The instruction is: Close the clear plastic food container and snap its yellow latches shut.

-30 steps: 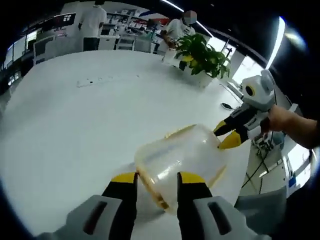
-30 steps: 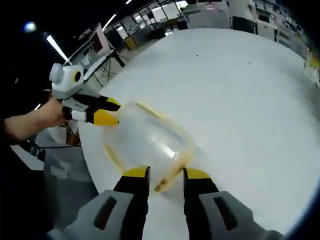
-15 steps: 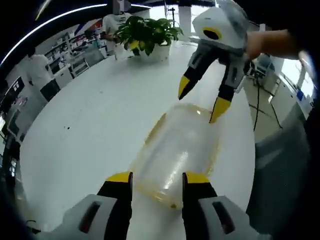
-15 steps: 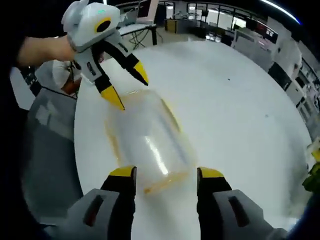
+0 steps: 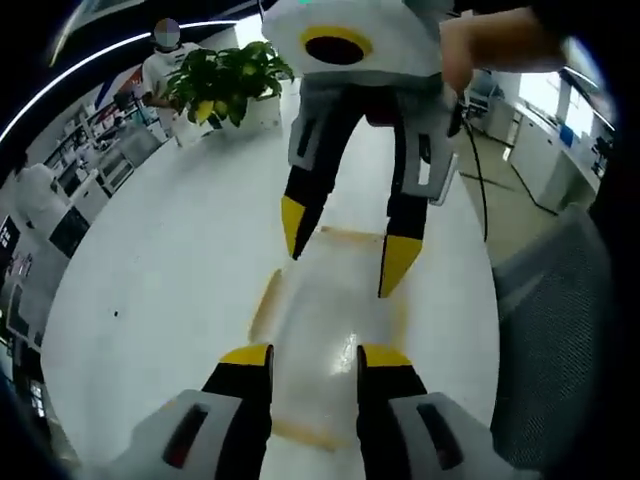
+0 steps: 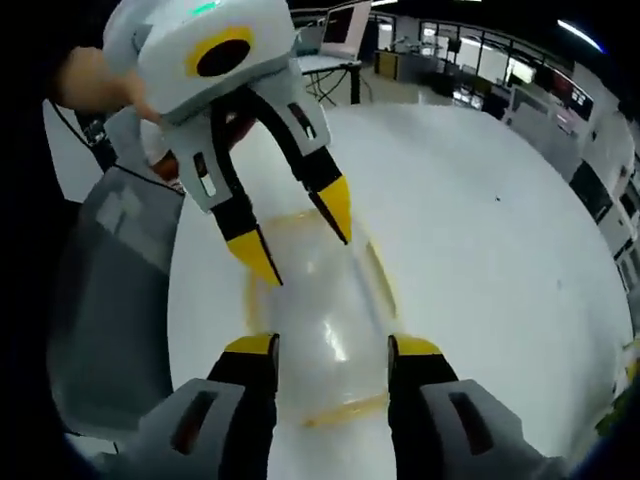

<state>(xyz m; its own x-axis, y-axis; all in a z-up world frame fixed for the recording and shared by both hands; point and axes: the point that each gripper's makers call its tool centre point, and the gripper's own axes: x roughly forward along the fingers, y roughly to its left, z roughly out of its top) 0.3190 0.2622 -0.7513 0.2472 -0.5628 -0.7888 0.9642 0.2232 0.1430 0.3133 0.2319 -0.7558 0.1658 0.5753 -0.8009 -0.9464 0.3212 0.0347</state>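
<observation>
The clear plastic container [image 5: 335,300] with yellow latches lies on the white table [image 5: 150,260], lid on top. My left gripper [image 5: 315,358] hovers open over its near end, one jaw over each side. From the far side my right gripper [image 5: 345,247] points down at the container, jaws spread open, held by a hand. In the right gripper view the container [image 6: 320,320] lies below my right gripper [image 6: 332,347], whose jaws stand apart over its near end. Opposite it, the left gripper [image 6: 297,232] hangs open above the far end. Neither gripper holds anything.
A grey chair [image 5: 560,330] stands just past the table edge, close to the container; it is the chair [image 6: 110,300] in the right gripper view too. A potted plant [image 5: 225,80] stands at the far side of the table, with people and desks behind it.
Both grippers have closed in over the container from opposite ends and now face each other. The right jaws have spread wider than a second ago.
</observation>
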